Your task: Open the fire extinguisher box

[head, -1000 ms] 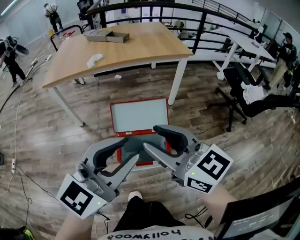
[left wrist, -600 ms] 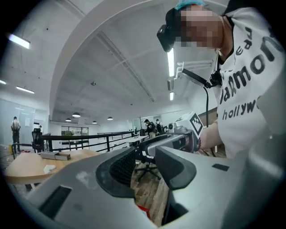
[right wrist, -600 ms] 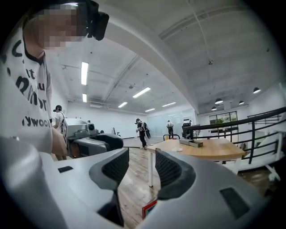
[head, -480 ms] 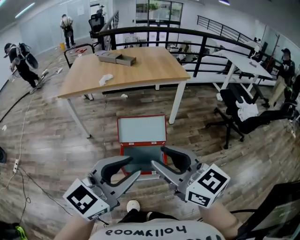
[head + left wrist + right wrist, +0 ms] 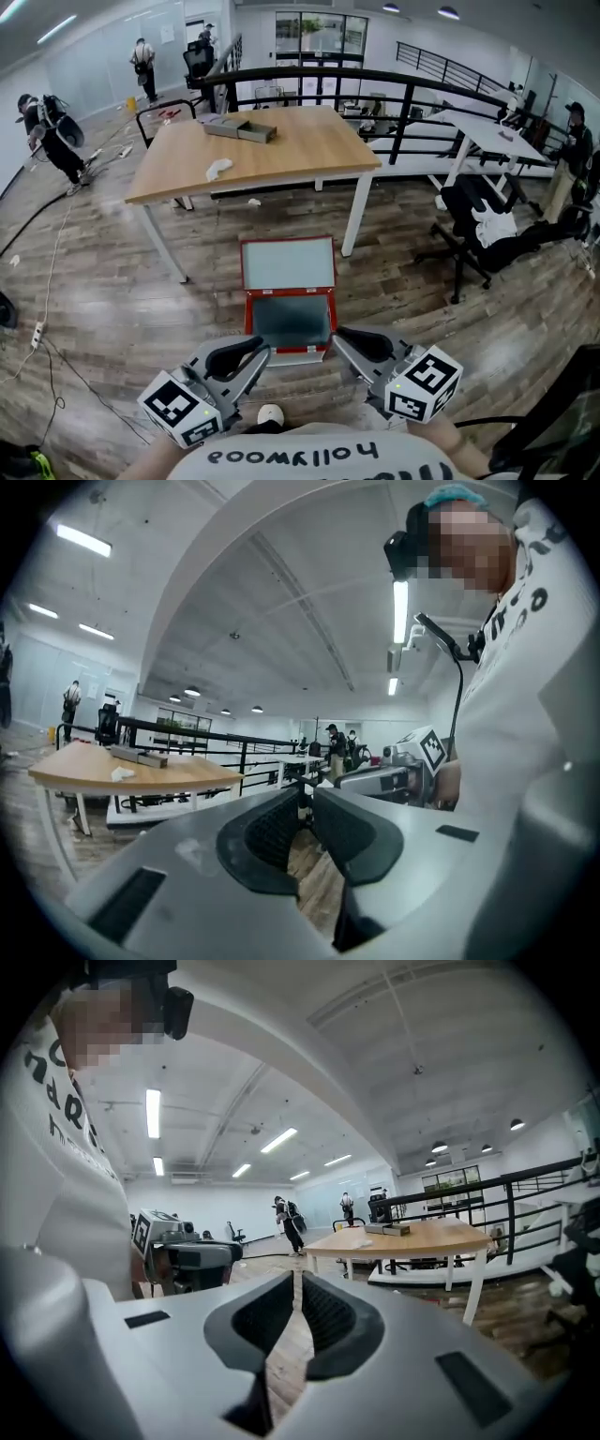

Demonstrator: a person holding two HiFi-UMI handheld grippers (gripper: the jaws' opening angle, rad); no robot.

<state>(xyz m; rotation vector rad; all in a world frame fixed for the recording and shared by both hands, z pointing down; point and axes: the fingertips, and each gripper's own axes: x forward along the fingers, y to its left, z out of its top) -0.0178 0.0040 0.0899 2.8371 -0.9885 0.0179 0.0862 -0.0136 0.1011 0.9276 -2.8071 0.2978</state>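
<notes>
The red fire extinguisher box (image 5: 248,319) lies on the wooden floor in the head view, its glass-fronted lid (image 5: 288,263) swung open and lying flat behind it. My left gripper (image 5: 264,352) and right gripper (image 5: 338,334) are low in that view, close to my body and short of the box's near edge. Both have just been closing, with nothing between the jaws. In the left gripper view the left gripper (image 5: 302,795) has its pads almost together. In the right gripper view the right gripper (image 5: 295,1277) shows only a thin slit. Neither touches the box.
A wooden table (image 5: 253,150) stands behind the box, with a flat carton and a rag on it. An office chair (image 5: 473,220) is to the right and a black railing (image 5: 394,84) runs behind. Cables trail on the floor at left. People stand far back left.
Both grippers drew back from above the box toward my body and sit lower in the head view. Their jaws narrowed from wide apart to nearly together. The box lid stays open.
</notes>
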